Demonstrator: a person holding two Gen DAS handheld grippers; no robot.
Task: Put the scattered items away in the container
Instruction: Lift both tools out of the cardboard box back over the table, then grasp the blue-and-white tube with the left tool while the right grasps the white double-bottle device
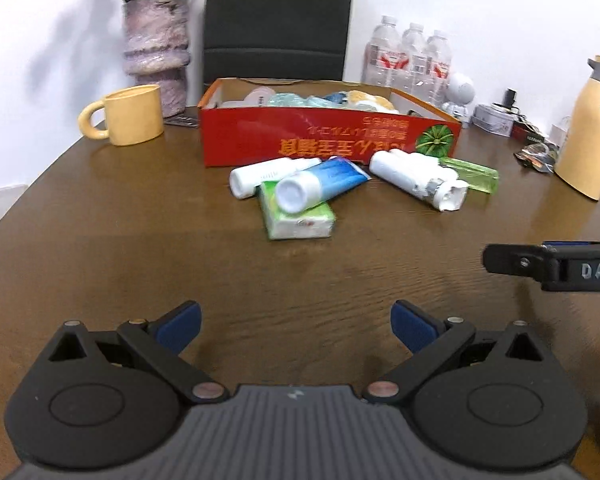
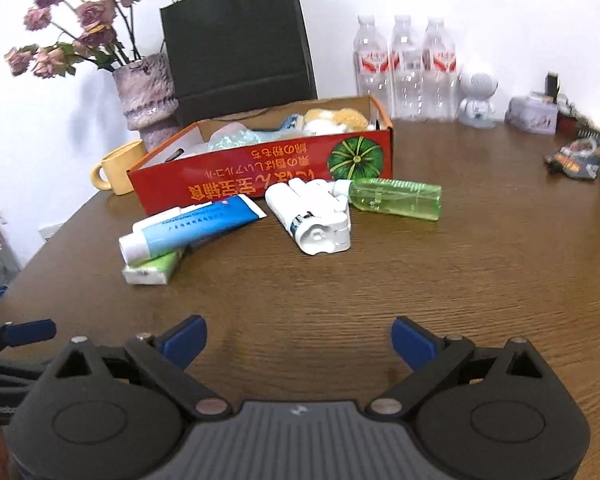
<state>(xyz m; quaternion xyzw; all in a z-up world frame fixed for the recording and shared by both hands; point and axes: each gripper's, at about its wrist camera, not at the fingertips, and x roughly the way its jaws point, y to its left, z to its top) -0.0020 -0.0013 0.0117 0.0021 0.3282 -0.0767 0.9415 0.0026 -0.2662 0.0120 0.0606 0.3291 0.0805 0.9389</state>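
we see the red cardboard box (image 2: 260,168) toward the back of the brown wooden table (image 2: 420,300), open at the top and already holding a plush toy (image 2: 336,118) and some pale wrapped things. just in front of its printed wall lie the loose items: a blue-and-white tube (image 2: 192,226) resting across a green tissue pack (image 2: 150,270), a second white tube (image 1: 268,174) beside it, a white bottle bundle (image 2: 312,216) and a clear green bottle (image 2: 396,198) touching that bundle. our left gripper (image 1: 296,326) and right gripper (image 2: 298,344) both hang low over bare wood nearer us, well apart from the pile, each with its blue-padded fingers spread wide and holding nothing. around the box stand a yellow mug (image 1: 128,114), a purple vase (image 2: 146,94) of dried roses, a dark paper bag (image 2: 236,46), three water bottles (image 2: 406,72) and a yellow kettle (image 1: 592,132), all against a white wall (image 1: 460,8).
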